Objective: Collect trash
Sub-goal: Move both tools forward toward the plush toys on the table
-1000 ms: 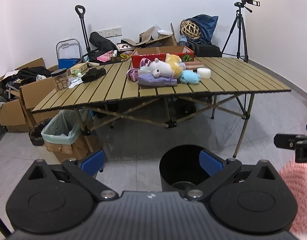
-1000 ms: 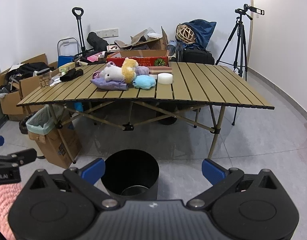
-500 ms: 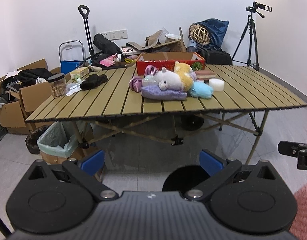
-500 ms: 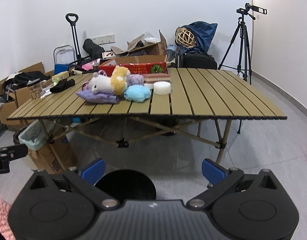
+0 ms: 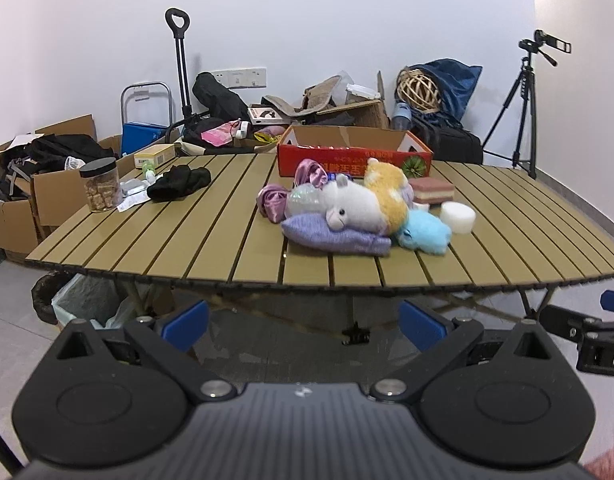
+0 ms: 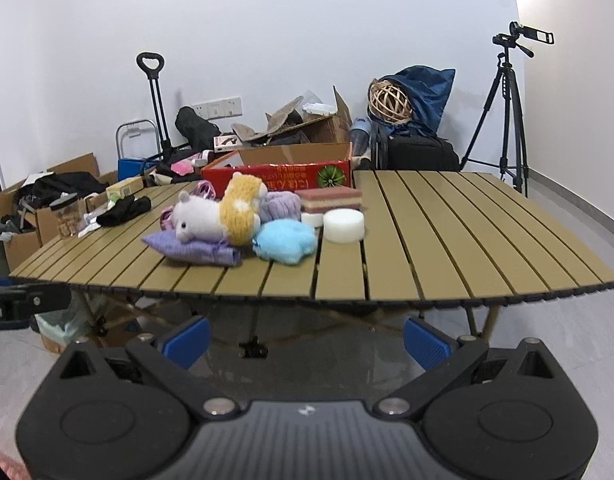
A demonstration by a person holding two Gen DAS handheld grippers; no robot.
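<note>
Crumpled white paper scraps (image 5: 133,196) are lying at the slatted table's (image 5: 211,240) left end, beside a black cloth (image 5: 179,182) and a lidded jar (image 5: 101,185). Plush toys (image 6: 219,216) are crowding the middle. The left gripper (image 5: 303,322) and right gripper (image 6: 307,338) are hovering before the near edge, fingers spread wide apart, holding nothing. The table's right half is lying bare.
</note>
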